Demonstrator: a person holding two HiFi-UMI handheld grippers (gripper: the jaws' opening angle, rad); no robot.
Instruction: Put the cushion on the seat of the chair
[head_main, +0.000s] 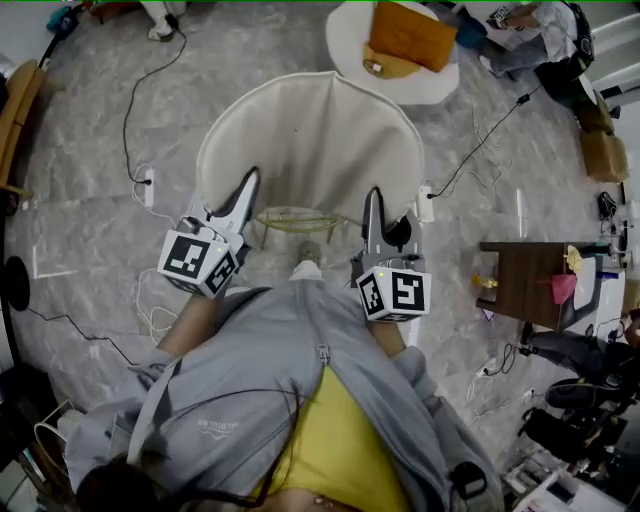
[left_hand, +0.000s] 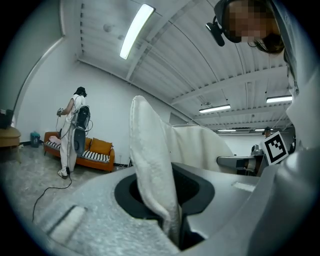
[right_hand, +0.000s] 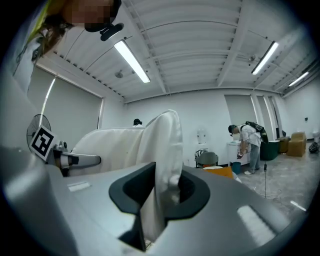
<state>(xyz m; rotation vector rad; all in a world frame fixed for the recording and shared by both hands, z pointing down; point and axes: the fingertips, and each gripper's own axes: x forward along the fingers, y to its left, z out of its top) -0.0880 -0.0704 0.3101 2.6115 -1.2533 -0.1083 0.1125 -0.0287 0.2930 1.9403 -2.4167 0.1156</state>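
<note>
A large round cream cushion (head_main: 310, 140) hangs roughly flat in front of me, over the grey floor. My left gripper (head_main: 247, 186) is shut on its near left edge and my right gripper (head_main: 373, 200) is shut on its near right edge. In the left gripper view the cushion's fabric (left_hand: 150, 160) is pinched between the jaws and rises as a fold. The right gripper view shows the same cushion (right_hand: 165, 150) clamped between its jaws. A pale yellow wire ring (head_main: 297, 218) shows just under the cushion's near rim; most of it is hidden.
A white round chair (head_main: 345, 40) holding an orange cushion (head_main: 410, 35) stands beyond the held one. Black cables and a power strip (head_main: 147, 186) lie on the floor at left. A brown table (head_main: 520, 285) is at right. People stand by an orange sofa (left_hand: 95, 152) and a far counter (right_hand: 247, 145).
</note>
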